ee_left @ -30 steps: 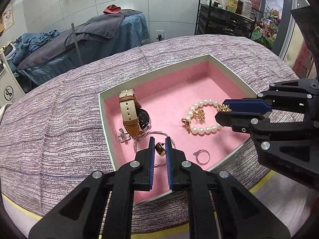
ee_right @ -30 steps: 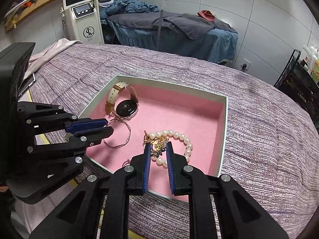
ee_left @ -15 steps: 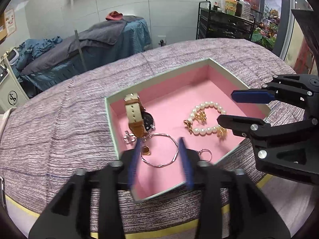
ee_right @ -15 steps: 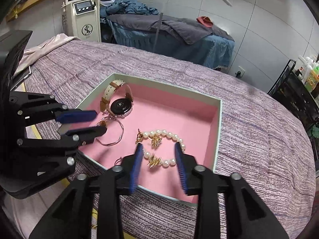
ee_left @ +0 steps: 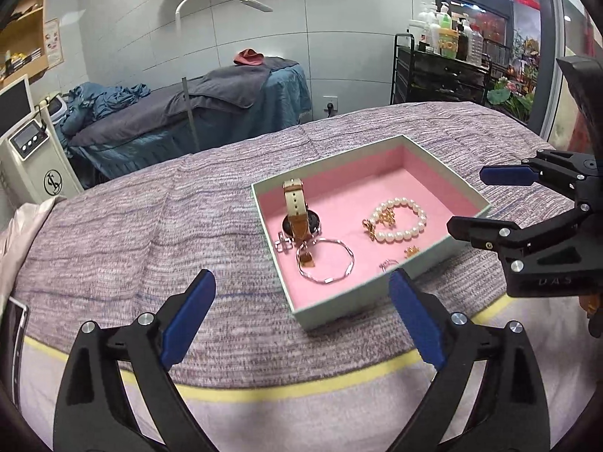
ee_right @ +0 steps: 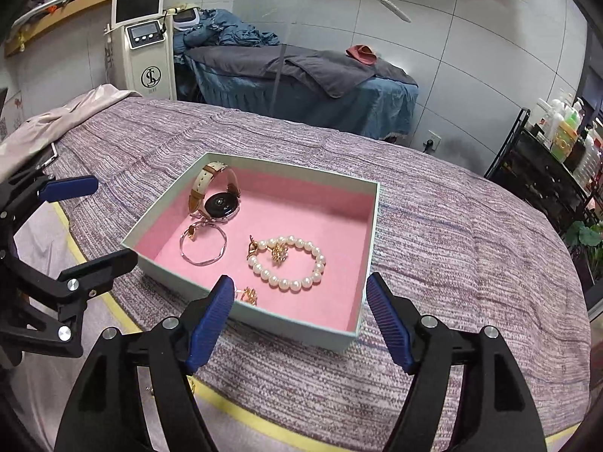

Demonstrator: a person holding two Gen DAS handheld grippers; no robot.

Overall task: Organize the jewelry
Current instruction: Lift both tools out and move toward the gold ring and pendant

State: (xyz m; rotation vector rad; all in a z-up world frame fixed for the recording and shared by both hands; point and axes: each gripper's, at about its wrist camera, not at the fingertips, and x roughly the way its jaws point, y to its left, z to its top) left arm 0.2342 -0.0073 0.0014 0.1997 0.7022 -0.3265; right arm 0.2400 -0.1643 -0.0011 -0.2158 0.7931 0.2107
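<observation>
Left wrist view: both my claws, left claw and right claw, gape wide, holding nothing, near the bed's front edge by the jewelry box.

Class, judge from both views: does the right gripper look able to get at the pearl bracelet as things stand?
Probably yes. The right gripper is open and empty, just outside the box's near wall. The pearl bracelet lies uncovered just beyond; only that low wall must be cleared.

Grey-tiled wall, blue-draped treatment bed, black bottle trolley, white arched lamp.
</observation>
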